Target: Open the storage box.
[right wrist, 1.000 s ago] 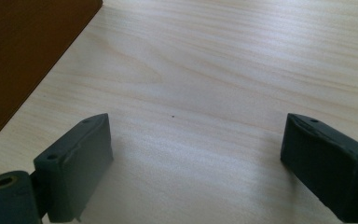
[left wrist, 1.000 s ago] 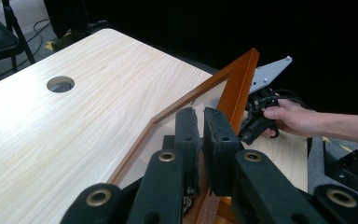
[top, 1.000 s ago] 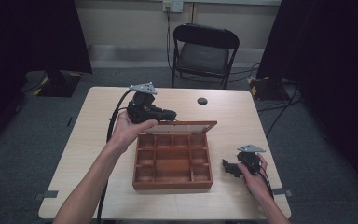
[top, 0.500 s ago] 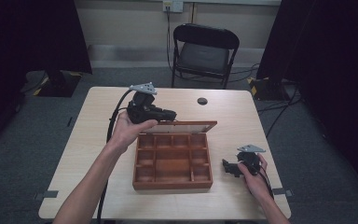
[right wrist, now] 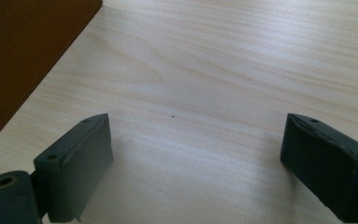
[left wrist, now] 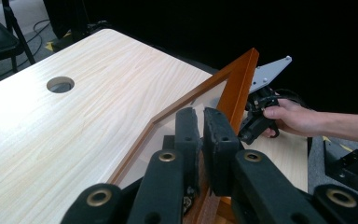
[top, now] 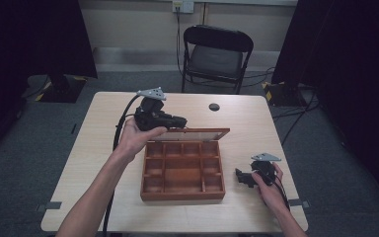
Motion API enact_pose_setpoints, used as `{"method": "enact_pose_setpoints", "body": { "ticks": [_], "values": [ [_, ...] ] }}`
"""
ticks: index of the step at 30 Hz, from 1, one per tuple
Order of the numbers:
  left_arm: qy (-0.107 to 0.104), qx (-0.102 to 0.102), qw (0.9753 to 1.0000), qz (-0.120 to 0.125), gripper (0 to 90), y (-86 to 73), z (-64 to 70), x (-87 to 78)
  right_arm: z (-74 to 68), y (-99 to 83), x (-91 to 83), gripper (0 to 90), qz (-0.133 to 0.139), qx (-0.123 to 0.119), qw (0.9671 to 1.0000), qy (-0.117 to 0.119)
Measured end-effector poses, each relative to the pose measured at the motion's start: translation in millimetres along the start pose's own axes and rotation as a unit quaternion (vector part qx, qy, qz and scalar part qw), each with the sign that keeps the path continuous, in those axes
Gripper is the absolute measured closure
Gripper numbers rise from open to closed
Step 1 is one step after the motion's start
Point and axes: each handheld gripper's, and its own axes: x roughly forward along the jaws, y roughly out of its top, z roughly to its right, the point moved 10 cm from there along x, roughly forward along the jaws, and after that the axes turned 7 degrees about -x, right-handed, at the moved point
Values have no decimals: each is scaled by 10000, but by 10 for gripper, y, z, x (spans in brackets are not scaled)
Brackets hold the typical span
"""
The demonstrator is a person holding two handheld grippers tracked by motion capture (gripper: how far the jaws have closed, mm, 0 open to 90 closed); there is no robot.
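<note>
Lid [top: 197, 133] of the wooden box [top: 182, 170] at mid-table stood raised along the box's far edge, its long axis crosswise, pinched by the left gripper [left wrist: 200, 135], while the right gripper [top: 242, 177] rested wide open near the table's [top: 103, 148] right edge.

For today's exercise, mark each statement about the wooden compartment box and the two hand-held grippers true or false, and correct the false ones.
1. The left hand-held gripper is shut on the box lid. True.
2. The right hand-held gripper is open. True.
3. The wooden box is closed. False: its lid stands raised.
4. The right hand-held gripper holds the box. False: it sits apart, over bare table.
5. The compartments look empty. True.
</note>
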Motion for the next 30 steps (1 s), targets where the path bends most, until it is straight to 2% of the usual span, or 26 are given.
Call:
{"method": "enact_pose_setpoints", "body": {
  "ticks": [30],
  "values": [
    [18, -19, 10000, 5, 851, 4, -6, -1, 0, 0, 0, 82, -1, 0, 10000, 0]
  ]
}}
